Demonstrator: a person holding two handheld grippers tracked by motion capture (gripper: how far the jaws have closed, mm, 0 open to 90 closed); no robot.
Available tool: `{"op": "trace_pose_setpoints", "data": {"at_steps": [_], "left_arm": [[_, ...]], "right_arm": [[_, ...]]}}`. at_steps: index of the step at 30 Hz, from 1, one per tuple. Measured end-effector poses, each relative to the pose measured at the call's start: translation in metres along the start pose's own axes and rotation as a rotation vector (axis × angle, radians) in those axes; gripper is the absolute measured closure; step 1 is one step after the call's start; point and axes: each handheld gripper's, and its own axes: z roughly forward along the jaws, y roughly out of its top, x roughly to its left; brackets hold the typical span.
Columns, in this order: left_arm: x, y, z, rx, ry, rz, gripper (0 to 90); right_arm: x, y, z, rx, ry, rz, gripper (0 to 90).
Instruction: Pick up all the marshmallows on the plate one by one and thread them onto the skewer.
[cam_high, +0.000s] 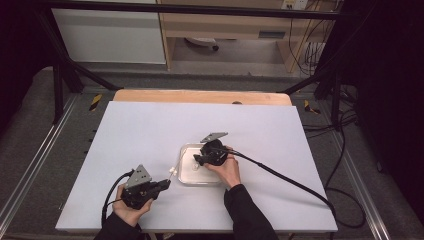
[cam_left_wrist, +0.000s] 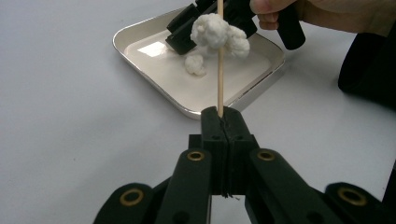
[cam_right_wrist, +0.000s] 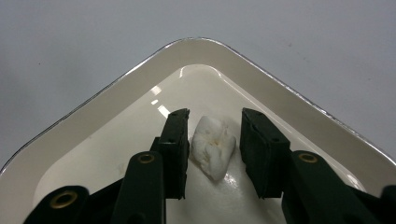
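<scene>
our left gripper (cam_left_wrist: 223, 122) clamps a stick (cam_left_wrist: 220, 70) with two white lumps (cam_left_wrist: 211, 30) threaded, while our right gripper (cam_right_wrist: 214, 140), jaws apart, straddles the last lump (cam_right_wrist: 212, 147) in the tray (cam_right_wrist: 140, 79), not yet gripped.

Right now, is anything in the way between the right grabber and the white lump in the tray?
Nothing visible. The white lump lies in the tray between the right gripper's open jaws, with small gaps either side.

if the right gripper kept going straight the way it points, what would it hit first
Probably the white lump lying between its jaws, with the right gripper pointing down into the tray; the tray floor lies just beyond. Depth is hard to judge.
</scene>
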Motion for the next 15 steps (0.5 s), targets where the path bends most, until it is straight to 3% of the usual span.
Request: {"op": "trace_pose_setpoints", "data": {"at_steps": [6, 15], "left_arm": [[-0.0004, 0.0000, 0.0001, 0.000, 0.001, 0.000, 89.0], [-0.0006, 0.0001, 0.0000, -0.003, 0.001, 0.002, 89.0]], "right_arm": [[0.0018, -0.0013, -0.0008, 0.000, 0.002, -0.030, 69.1], [0.0022, -0.0014, -0.0023, -0.005, -0.006, -0.026, 73.8]]}}
